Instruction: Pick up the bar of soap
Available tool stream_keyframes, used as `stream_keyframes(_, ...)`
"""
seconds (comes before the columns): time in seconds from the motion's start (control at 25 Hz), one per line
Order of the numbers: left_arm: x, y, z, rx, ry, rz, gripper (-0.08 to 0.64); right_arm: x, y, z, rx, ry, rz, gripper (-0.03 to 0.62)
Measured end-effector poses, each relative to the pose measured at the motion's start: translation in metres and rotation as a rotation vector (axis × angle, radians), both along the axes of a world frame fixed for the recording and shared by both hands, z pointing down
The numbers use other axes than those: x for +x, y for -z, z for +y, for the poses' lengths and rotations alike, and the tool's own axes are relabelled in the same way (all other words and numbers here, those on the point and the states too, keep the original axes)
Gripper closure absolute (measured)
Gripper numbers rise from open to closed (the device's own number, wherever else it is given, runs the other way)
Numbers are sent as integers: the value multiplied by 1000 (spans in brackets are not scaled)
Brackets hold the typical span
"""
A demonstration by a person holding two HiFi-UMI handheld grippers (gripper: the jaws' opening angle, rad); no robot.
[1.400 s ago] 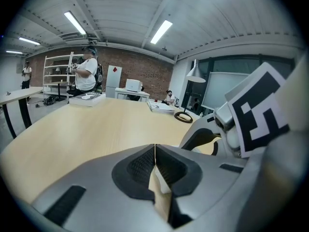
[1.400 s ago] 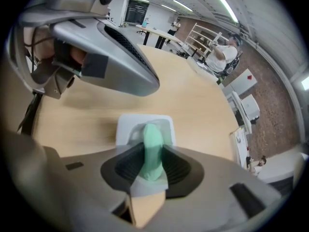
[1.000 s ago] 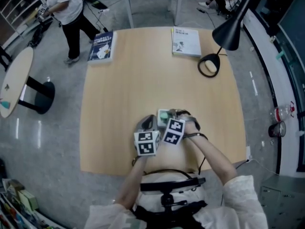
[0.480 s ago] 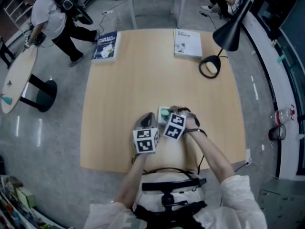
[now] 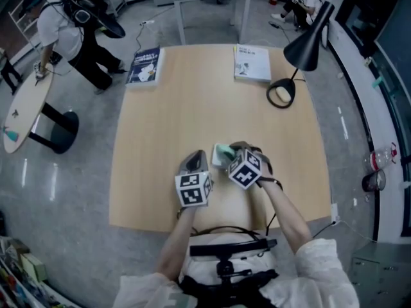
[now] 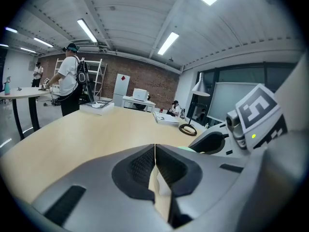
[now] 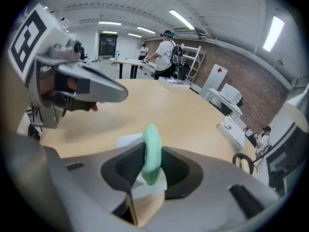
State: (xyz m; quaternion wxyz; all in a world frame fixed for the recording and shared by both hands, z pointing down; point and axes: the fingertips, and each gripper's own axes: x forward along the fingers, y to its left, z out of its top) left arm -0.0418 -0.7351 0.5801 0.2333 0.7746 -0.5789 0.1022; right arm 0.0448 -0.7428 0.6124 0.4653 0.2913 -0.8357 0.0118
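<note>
The bar of soap (image 7: 151, 154) is mint green and stands on edge between the jaws of my right gripper (image 7: 150, 166), which is shut on it. In the head view the soap (image 5: 225, 151) shows just beyond the right gripper (image 5: 229, 154), over a white tray (image 5: 216, 159) near the table's front. The same white tray (image 7: 129, 140) lies under the jaws in the right gripper view. My left gripper (image 5: 196, 162) rests beside it on the left. Its jaws (image 6: 155, 164) are shut with nothing between them.
The wooden table (image 5: 192, 101) carries a blue book (image 5: 144, 65) at the far left corner and a white book (image 5: 252, 63) at the far right. A black desk lamp (image 5: 302, 43) stands at the right. A person (image 5: 64, 31) stands by a round table (image 5: 22, 108).
My right gripper has tilted and shifted slightly right with the soap in it. The left gripper barely moved. The person in the background walked further left.
</note>
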Motion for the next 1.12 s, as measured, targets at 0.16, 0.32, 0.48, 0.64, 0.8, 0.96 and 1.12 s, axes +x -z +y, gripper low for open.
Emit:
stream_keyframes(0.16, 5, 11, -2, 25, -1, 20, 545, 8, 34, -4, 18, -145, -180, 466)
stream_keyframes(0.32, 13, 25, -3, 51, -6, 43, 545, 28, 67, -6, 0, -322, -424, 468)
stream_keyframes(0.48, 15, 31, -1, 63, -2, 59, 545, 45, 100, 0, -34, -466, -724, 468)
stream_keyframes(0.64, 15, 37, 1, 74, 5, 91, 545, 62, 121, 7, -96, -579, -1086, 468)
stream_keyframes(0.8, 15, 40, 3, 80, 9, 116, 545, 75, 123, 10, -120, -645, -1244, 468)
stream_keyframes(0.96, 11, 43, 4, 85, 7, 135, 545, 79, 128, 11, -137, -667, -1371, 468)
stream_keyframes(1.12, 4, 48, 5, 95, 6, 151, 545, 79, 132, 13, -114, -691, -1368, 468)
